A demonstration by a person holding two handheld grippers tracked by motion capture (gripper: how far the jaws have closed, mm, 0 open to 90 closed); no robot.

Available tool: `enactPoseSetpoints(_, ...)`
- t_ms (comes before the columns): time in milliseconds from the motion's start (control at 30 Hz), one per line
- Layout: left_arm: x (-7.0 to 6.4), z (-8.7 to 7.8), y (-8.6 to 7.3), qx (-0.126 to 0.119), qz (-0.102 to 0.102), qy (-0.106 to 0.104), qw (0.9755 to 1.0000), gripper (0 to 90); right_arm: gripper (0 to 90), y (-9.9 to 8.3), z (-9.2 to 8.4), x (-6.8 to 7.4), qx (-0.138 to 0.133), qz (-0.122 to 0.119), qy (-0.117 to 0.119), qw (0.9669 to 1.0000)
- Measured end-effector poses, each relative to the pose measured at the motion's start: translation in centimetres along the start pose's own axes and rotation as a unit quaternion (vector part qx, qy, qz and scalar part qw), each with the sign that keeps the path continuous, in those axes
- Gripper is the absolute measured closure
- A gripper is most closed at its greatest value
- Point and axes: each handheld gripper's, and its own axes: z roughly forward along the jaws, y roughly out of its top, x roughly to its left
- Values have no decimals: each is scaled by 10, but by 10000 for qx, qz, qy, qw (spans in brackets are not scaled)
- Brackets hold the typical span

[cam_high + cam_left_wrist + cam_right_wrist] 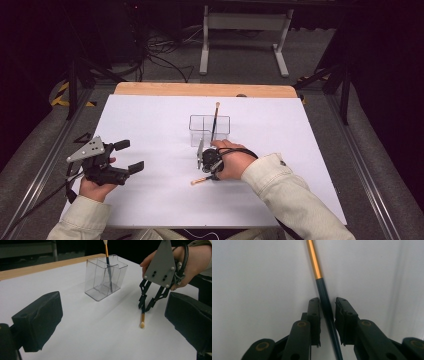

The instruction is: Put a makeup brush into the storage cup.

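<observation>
1. We read the work as loading brushes into the clear holder (209, 129), which stands near the middle of the white table (150, 130). One brush (215, 121) already stands in it, leaning with its pale tip up towards 12 o'clock, so that part looks done.

2. A second brush (200, 180) lies flat on the table at about 6 o'clock from the holder, near but apart from it. This one is left to do: it has yet to be lifted, turned upright and dropped in.

3. Our right gripper (327, 308) points down over this brush, and in the right gripper view the dark handle runs up between the two jaws. The left jaw seems to touch the handle, while a sliver of white still shows beside the right one. We judge the jaws nearly closed, with the grip not yet firm.

4. The lying brush's long axis, in the high view, runs from about 2 o'clock, where the dark handle passes under the right gripper, to about 8 o'clock, where the pale tip points. The gold band sits between handle and tip, clear of the jaws.

5. In the left gripper view the same brush (142, 319) lies with its pale tip towards us, at 6 o'clock below the right gripper.

6. Our left gripper (128, 156) rests at the table's 9 o'clock edge, well apart from the brush and the holder, with its jaws wide apart and nothing between them.
</observation>
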Motion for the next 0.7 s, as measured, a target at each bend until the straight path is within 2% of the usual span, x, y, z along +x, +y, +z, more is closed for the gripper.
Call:
enactPoseSetpoints(167,0,0,0,1,-13,-8,10000,22,834,1,0,0,60,-21,26,10000)
enactPoseSetpoints(700,1,2,-1,7,-12,1,10000,21,836,-3,-3,2,-37,198,16,9998)
